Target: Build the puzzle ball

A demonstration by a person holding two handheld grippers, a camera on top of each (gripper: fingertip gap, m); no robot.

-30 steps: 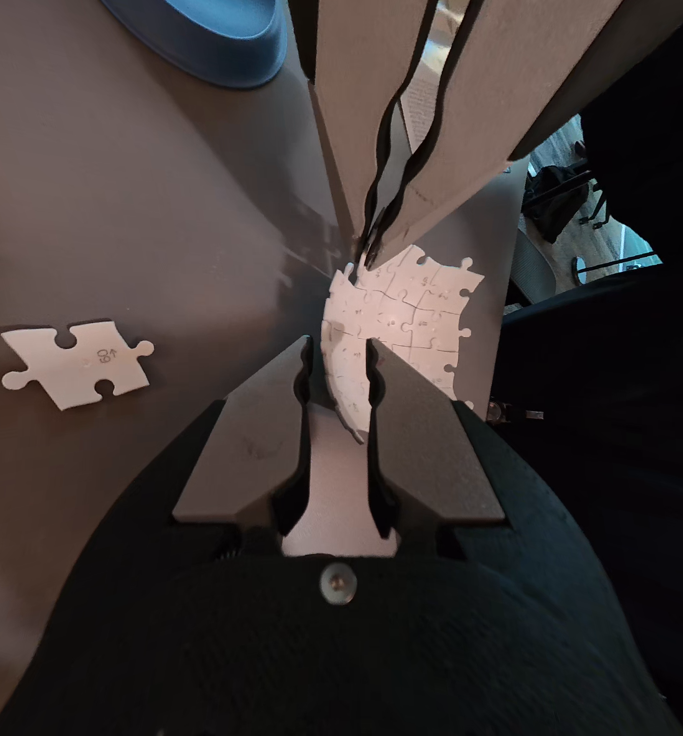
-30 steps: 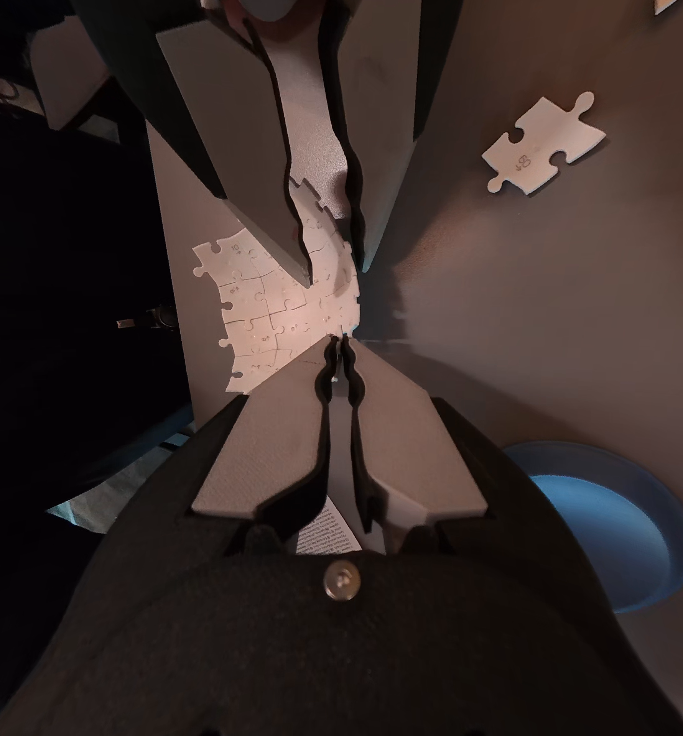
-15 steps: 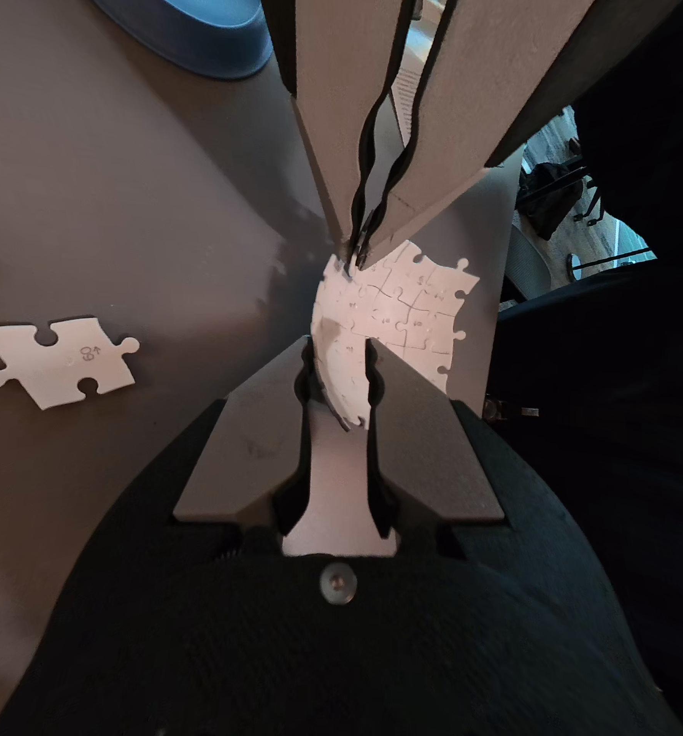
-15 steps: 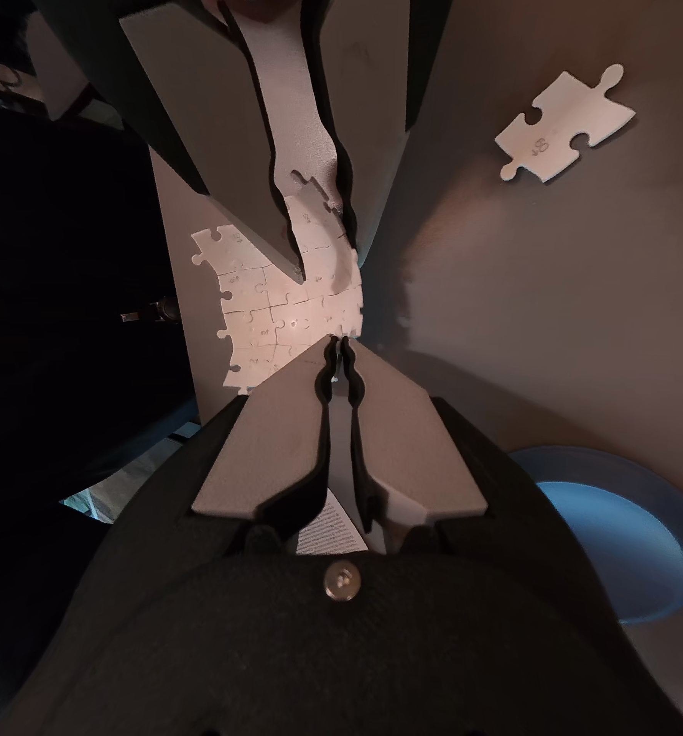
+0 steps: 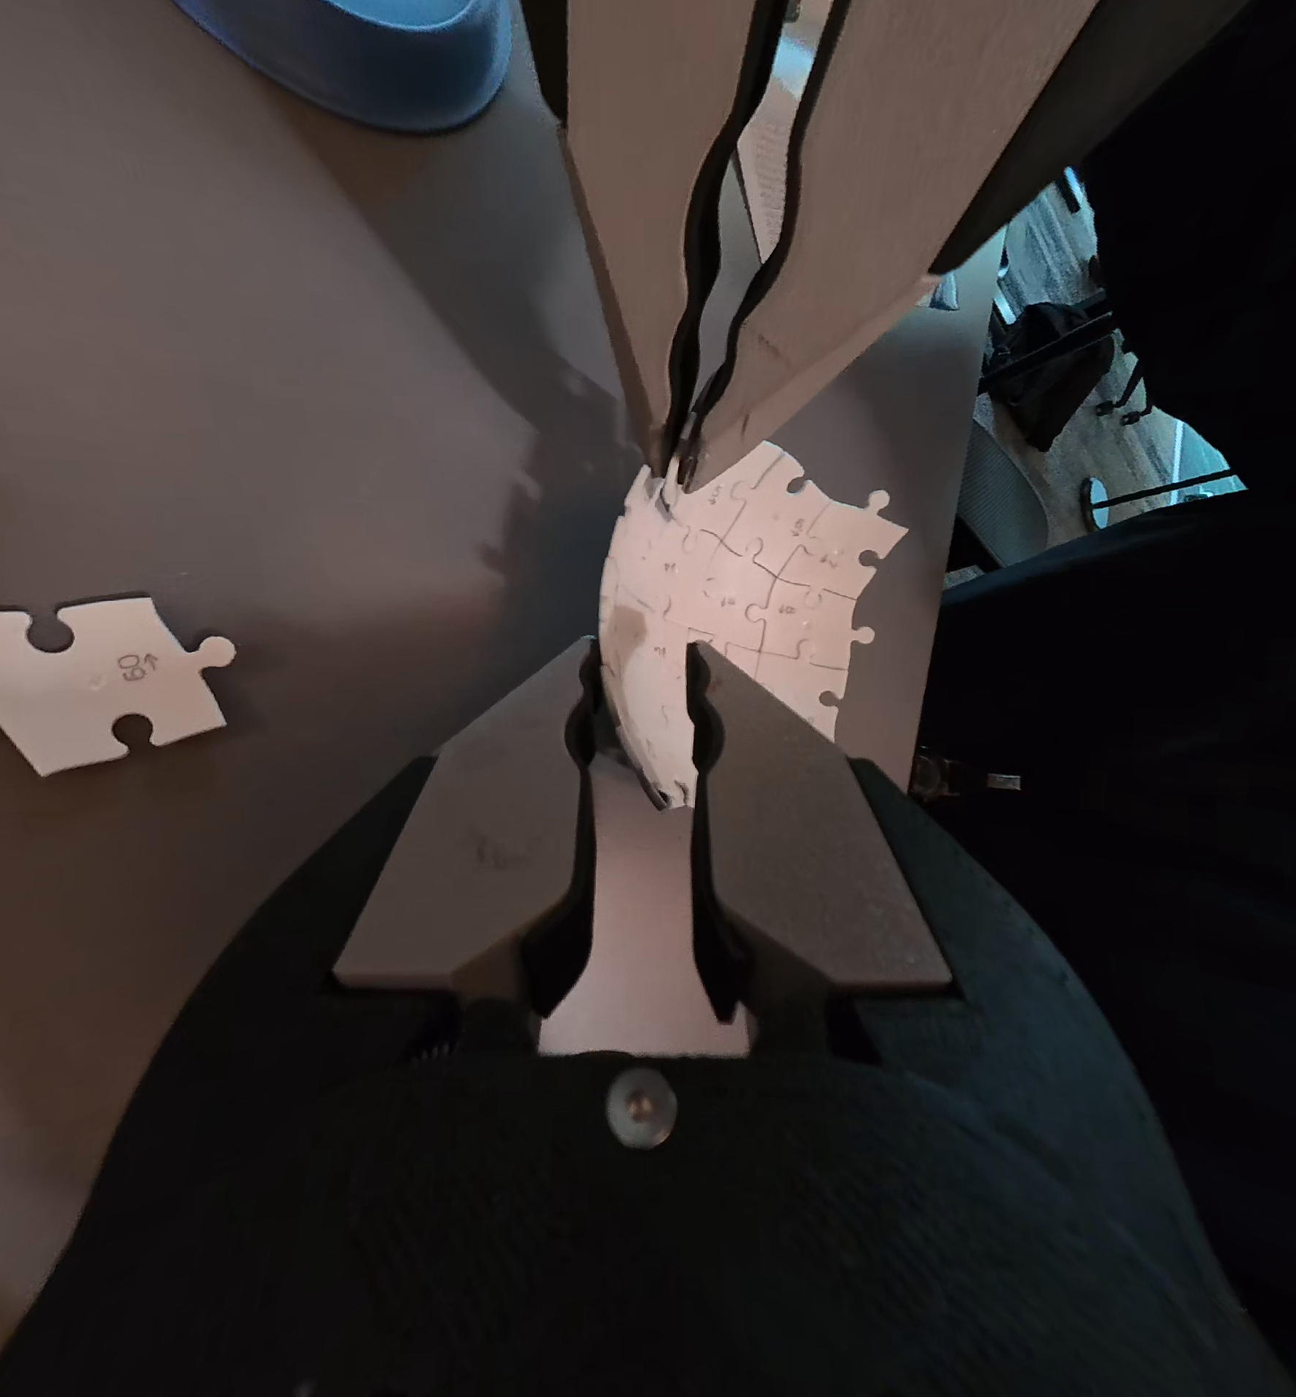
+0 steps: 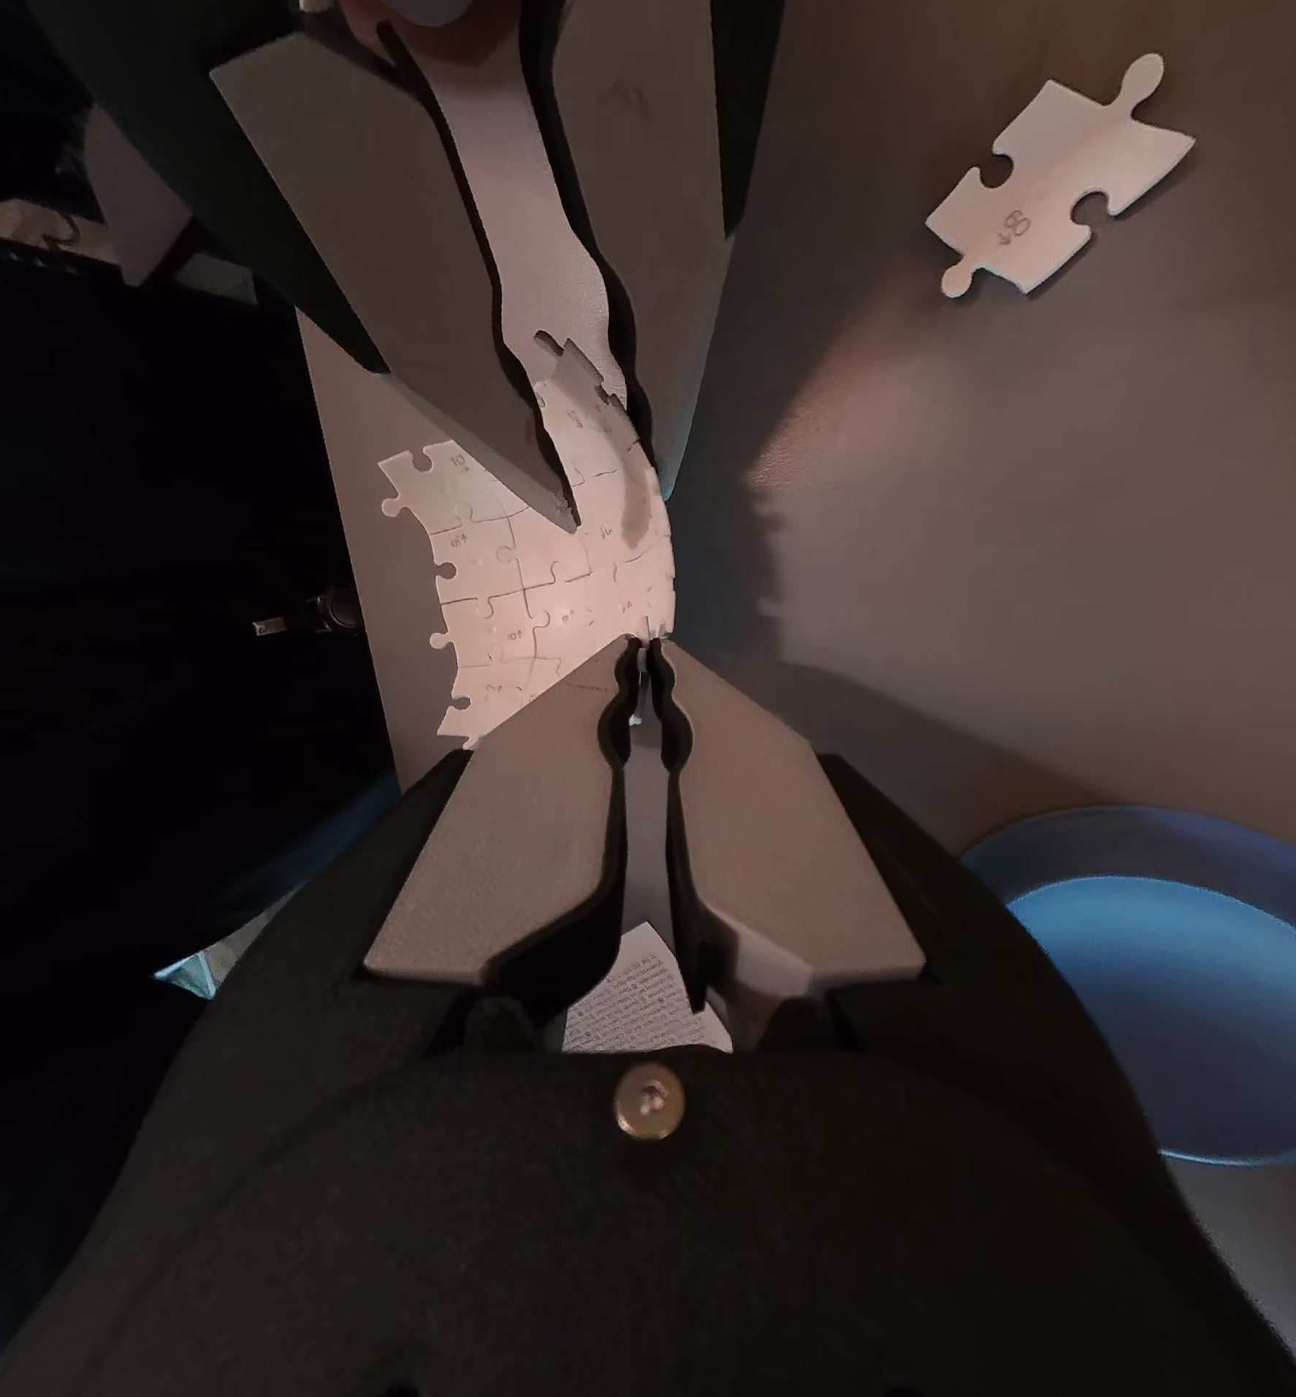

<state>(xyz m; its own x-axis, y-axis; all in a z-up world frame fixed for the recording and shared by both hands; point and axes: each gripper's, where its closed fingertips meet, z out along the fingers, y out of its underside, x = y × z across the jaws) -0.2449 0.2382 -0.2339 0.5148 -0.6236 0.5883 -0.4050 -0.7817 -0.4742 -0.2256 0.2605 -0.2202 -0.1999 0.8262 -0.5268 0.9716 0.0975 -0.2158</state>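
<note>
White loose puzzle piece [image 5: 93, 680] lies flat on the grey table [image 5: 251, 378], left of the curved puzzle section [image 5: 750, 590], which the left gripper [image 5: 641, 665] clamps at one edge. Only the right wrist view shows the right gripper [image 6: 643, 646] pinching the section's opposite corner, printed paper between its fingers. A blue bowl [image 6: 1174, 990] sits near; the left gripper's fingers hide part of the section.

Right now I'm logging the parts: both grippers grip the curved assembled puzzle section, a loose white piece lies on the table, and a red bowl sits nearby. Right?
Not quite: the bowl is blue, not red, as the right wrist view shows. The rest holds: both the left gripper and the right gripper grip the curved puzzle section, and the loose white piece lies on the table.
</note>
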